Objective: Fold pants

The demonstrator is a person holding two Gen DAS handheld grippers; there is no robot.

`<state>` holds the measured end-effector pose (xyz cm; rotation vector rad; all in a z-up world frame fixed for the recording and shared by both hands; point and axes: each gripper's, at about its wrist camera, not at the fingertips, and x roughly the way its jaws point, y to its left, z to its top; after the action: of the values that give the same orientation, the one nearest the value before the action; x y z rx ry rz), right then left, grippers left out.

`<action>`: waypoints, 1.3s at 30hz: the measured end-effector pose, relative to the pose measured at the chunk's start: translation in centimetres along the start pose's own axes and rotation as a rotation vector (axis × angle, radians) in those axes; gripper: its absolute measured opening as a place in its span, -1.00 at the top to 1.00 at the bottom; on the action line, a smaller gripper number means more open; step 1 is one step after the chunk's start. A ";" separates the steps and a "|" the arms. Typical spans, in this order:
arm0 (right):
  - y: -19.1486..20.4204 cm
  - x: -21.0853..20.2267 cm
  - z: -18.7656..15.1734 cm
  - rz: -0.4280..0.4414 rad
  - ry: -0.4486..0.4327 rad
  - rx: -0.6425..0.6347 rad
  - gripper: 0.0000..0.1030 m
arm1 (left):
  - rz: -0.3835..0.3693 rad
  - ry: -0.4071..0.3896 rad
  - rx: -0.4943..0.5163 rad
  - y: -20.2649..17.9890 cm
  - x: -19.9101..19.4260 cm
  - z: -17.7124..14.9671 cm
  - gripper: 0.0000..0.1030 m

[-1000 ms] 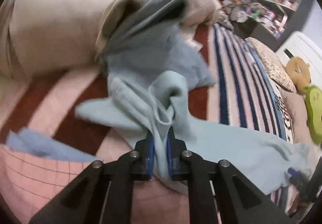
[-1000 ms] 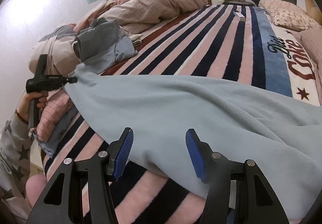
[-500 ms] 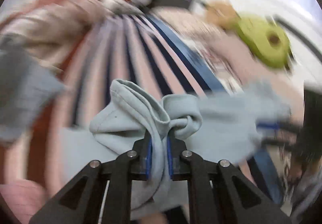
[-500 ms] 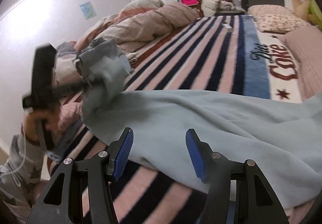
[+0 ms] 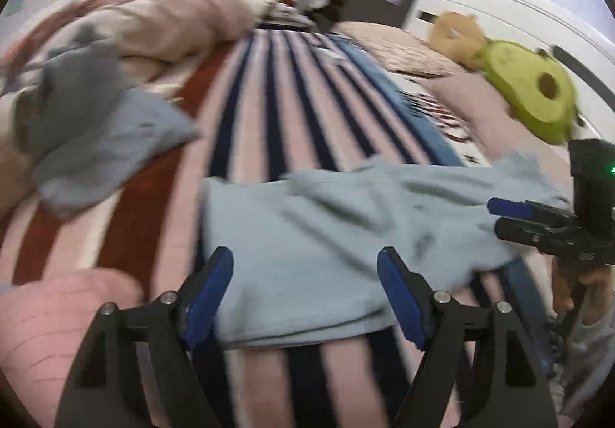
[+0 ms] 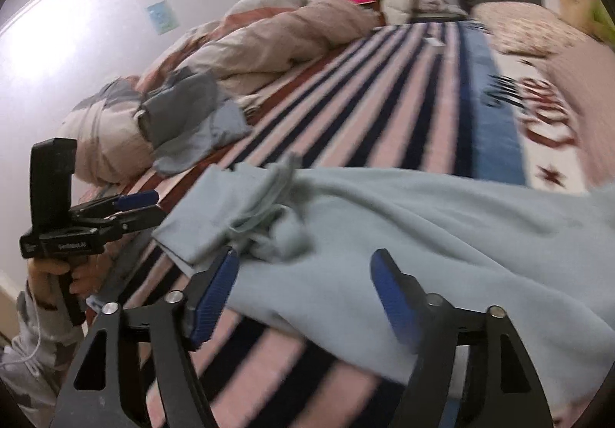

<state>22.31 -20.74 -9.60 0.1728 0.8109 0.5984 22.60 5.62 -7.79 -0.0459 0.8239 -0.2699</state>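
Light blue pants (image 5: 326,235) lie folded over on the striped bed, a bunched end resting on top (image 6: 265,212). My left gripper (image 5: 305,293) is open and empty, hovering just above the near edge of the pants. My right gripper (image 6: 303,297) is open and empty over the pants' near edge (image 6: 423,235). The right gripper shows at the right in the left wrist view (image 5: 538,224). The left gripper shows at the left in the right wrist view (image 6: 134,209).
A pile of grey-blue clothes (image 5: 96,143) lies at the left next to a rumpled pink duvet (image 5: 161,24). A pink folded item (image 5: 57,316) sits near left. Pillows and an avocado plush (image 5: 534,89) line the right. The striped blanket (image 5: 292,101) stretches beyond.
My left gripper swung the pants' end over onto the rest, then opened and let go. The right gripper stayed open over the pants.
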 end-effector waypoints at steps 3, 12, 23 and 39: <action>1.4 3.1 1.1 0.011 0.024 -0.038 -0.56 | 0.026 -0.014 -0.058 2.0 -0.2 -0.8 -0.43; 4.2 9.5 2.3 -0.057 0.064 -0.097 0.34 | -0.019 -0.055 -0.132 2.9 -0.1 -0.9 -0.43; 1.1 2.3 0.4 -0.096 0.007 -0.007 0.86 | -0.022 -0.052 -0.128 2.1 0.1 -0.7 -0.43; -3.3 1.9 0.8 -0.105 0.042 0.147 -0.42 | -0.065 -0.007 -0.056 -0.5 1.2 -1.0 -0.43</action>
<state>25.33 -22.34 -11.52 0.2505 0.8998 0.4448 22.51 4.93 -9.29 -0.1267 0.8236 -0.3077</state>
